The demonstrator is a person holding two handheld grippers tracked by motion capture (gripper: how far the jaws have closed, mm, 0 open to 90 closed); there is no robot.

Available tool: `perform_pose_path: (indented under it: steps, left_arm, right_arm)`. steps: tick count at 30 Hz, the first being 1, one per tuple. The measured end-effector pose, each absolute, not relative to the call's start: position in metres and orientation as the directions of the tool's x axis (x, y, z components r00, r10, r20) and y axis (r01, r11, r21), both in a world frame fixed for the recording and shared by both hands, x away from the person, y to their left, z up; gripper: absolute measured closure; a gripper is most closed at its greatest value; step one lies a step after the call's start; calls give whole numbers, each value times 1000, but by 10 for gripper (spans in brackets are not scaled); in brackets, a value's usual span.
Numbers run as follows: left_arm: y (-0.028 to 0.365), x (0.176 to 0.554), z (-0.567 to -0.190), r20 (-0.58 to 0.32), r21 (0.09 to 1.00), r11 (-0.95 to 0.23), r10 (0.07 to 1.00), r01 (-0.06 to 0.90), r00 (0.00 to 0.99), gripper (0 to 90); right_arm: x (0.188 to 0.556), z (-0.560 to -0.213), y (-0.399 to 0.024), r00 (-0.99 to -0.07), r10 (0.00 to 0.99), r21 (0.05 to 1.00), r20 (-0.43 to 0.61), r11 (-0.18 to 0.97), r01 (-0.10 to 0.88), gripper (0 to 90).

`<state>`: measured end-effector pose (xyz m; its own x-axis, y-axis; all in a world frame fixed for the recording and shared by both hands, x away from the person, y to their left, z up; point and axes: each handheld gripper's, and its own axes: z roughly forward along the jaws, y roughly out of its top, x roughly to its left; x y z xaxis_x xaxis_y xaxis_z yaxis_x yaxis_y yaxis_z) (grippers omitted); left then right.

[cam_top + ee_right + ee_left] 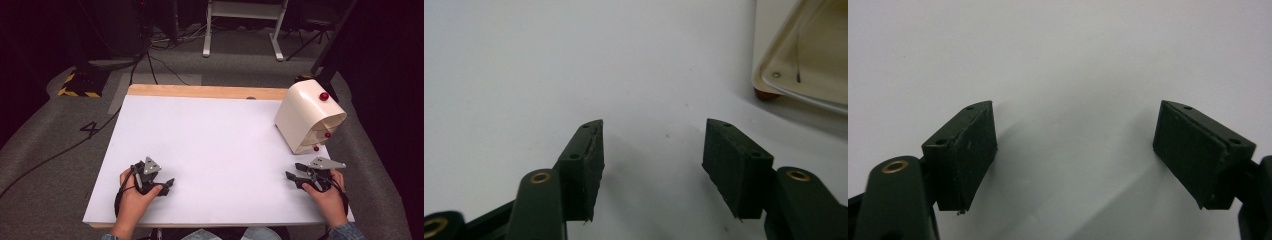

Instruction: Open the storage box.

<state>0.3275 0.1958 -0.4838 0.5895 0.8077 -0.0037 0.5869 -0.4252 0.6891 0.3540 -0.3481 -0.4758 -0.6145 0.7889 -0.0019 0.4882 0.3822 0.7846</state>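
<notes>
The cream box (309, 117) with red knobs (324, 96) stands on the white board (210, 150) at its far right edge. The right gripper (295, 173) rests just in front of the box, jaws apart and empty. The left gripper (167, 184) lies well away from the box, jaws wide, nothing between them. A red foot (767, 94), perhaps, sits under the box's corner

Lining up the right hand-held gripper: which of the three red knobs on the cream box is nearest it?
The lowest red knob, at the box's bottom front corner just above the right hand-held gripper. The middle knob is higher on the front; the largest knob sits on top.
</notes>
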Motion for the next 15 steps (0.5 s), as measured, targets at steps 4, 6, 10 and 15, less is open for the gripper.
perform_pose_path:
  steps: [4, 6, 10, 15]
  left_arm:
    - [196, 328, -484, -10, 688, -422, 808, 591, 589, 177]
    - [196, 328, -483, -14, 685, -422, 807, 594, 590, 177]
    - [196, 328, -484, -15, 685, -421, 807, 594, 590, 177]
    - [196, 328, -484, -17, 684, -422, 806, 595, 591, 177]
  right_arm:
    - [349, -470, -356, -592, 806, 805, 0, 351, 478, 468]
    - [347, -467, -359, -573, 819, 811, -15, 345, 472, 472]
    - [343, -458, -368, -544, 838, 808, -48, 353, 473, 530]
    - [348, -451, -381, -485, 874, 848, -23, 274, 454, 538]
